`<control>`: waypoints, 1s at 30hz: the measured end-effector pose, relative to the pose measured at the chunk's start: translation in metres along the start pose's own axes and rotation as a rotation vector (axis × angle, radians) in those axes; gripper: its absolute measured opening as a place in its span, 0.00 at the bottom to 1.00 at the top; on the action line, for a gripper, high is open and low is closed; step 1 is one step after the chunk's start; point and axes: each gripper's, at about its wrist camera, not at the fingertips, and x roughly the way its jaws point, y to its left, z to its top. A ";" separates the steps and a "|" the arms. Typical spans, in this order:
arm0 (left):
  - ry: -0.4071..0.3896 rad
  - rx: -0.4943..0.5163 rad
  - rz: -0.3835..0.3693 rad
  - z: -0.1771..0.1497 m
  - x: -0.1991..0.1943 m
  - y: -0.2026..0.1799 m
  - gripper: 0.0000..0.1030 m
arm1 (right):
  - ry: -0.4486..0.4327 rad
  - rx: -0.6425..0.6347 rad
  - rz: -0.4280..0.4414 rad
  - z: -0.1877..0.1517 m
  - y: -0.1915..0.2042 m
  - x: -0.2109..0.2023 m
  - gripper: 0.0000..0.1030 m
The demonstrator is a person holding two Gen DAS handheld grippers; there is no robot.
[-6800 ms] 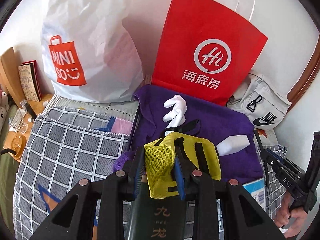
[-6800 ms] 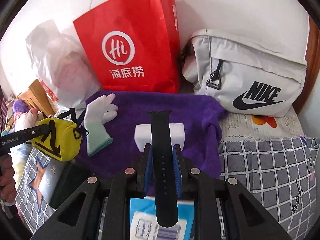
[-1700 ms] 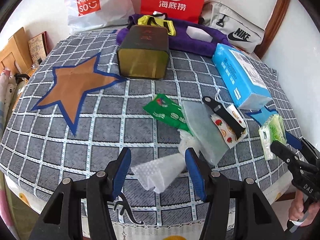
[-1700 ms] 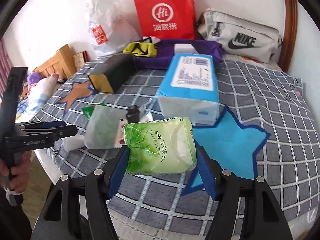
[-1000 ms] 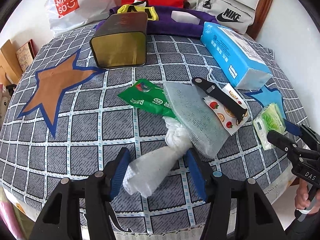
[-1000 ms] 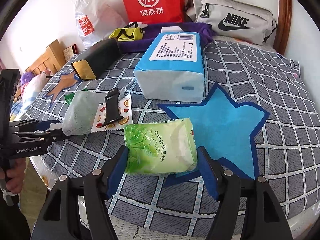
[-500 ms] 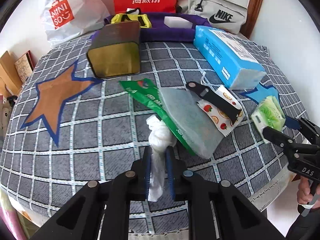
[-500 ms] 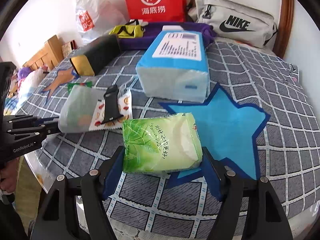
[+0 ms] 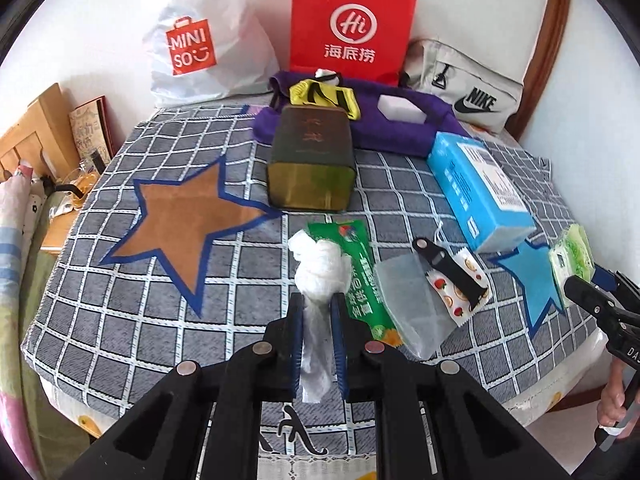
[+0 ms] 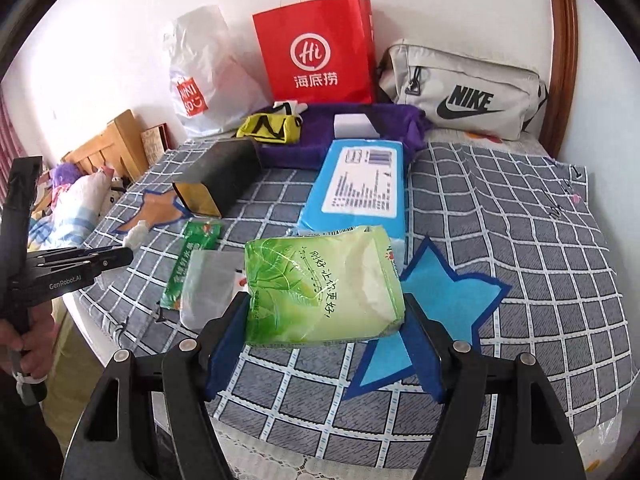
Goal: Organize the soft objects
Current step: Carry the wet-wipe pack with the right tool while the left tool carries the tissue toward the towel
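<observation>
My left gripper (image 9: 318, 308) is shut on a knotted white cloth (image 9: 320, 268) and holds it above the checked table cover. My right gripper (image 10: 322, 316) is shut on a green tissue pack (image 10: 320, 284), lifted over the front of the table; the pack also shows at the right edge of the left wrist view (image 9: 570, 258). At the back lies a purple towel (image 9: 392, 128) with a yellow pouch (image 9: 324, 98) and a white block (image 9: 402, 110) on it.
On the table lie a dark tin box (image 9: 312, 160), a blue tissue box (image 9: 478, 188), a green sachet (image 9: 362, 280), a clear pouch (image 9: 412, 308) and a black strap (image 9: 450, 270). A red bag (image 9: 352, 24), a Miniso bag (image 9: 200, 44) and a Nike bag (image 9: 466, 88) stand behind.
My left gripper closed on the white cloth and lifted it off the table. My right gripper, holding the green tissue pack, has risen and the pack has tilted up.
</observation>
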 end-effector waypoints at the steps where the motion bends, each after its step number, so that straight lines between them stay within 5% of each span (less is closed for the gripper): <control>1: -0.005 -0.009 0.003 0.002 -0.002 0.002 0.13 | -0.004 -0.002 -0.002 0.002 0.001 -0.002 0.70; 14: -0.044 -0.060 0.007 0.049 -0.007 0.012 0.13 | -0.022 0.007 0.008 0.050 0.000 -0.001 0.70; 30: -0.040 -0.055 0.007 0.126 0.034 0.002 0.13 | -0.011 0.043 -0.019 0.123 -0.029 0.043 0.70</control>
